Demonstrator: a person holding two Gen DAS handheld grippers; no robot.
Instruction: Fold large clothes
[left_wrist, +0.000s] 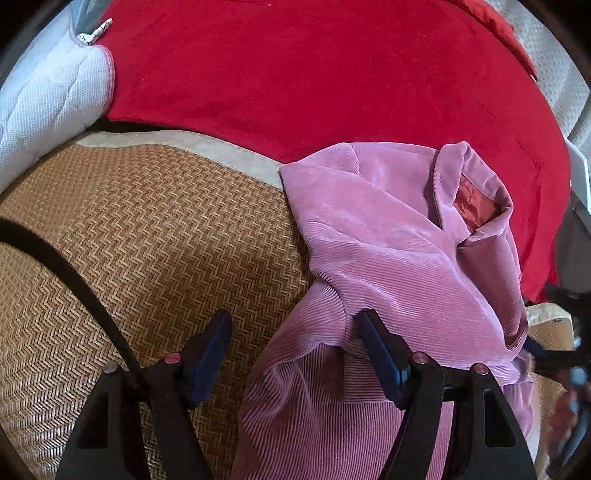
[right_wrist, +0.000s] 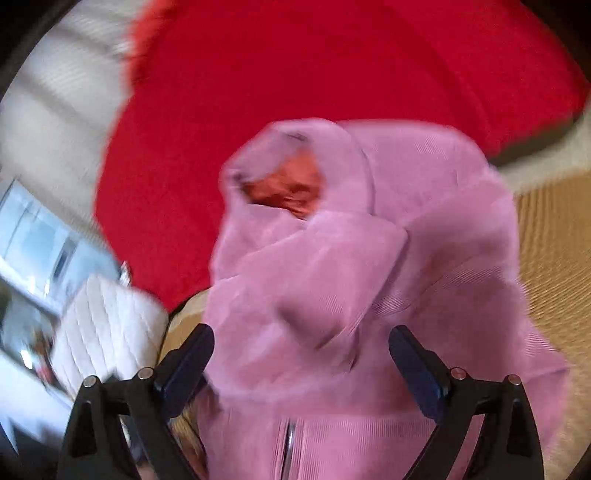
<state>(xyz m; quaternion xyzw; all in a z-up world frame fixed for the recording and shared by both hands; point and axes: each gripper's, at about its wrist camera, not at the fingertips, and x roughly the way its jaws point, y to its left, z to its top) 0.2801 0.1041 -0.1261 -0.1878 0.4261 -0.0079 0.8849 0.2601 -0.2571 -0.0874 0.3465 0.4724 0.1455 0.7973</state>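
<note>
Left gripper (left_wrist: 295, 332), held in my left hand: its 2 dark pads stand wide apart, pinching nothing. One pad (left_wrist: 207, 354) hangs over the woven mat (left_wrist: 129, 229); the other sits above a ribbed fold of the pink corduroy jacket (left_wrist: 388, 236), and whether it touches the cloth I cannot tell. A black cable (left_wrist: 74, 273) curves across the mat beside the left finger.

Right gripper (right_wrist: 301, 350), held in my right hand: jaws likewise spread, with the jacket's bunched front bulging up between the 2 pads; the frame is blurred, so contact is unclear, but no pinch shows.

Jacket: lies crumpled half on the mat and half on the red blanket (left_wrist: 314, 74), collar turned up to show an orange-red lining (left_wrist: 476, 206). A metal zipper (right_wrist: 290, 443) runs down its front near the lower edge of the right view.

Beyond: a white quilted mattress edge (left_wrist: 48, 107) borders the blanket at the left.
</note>
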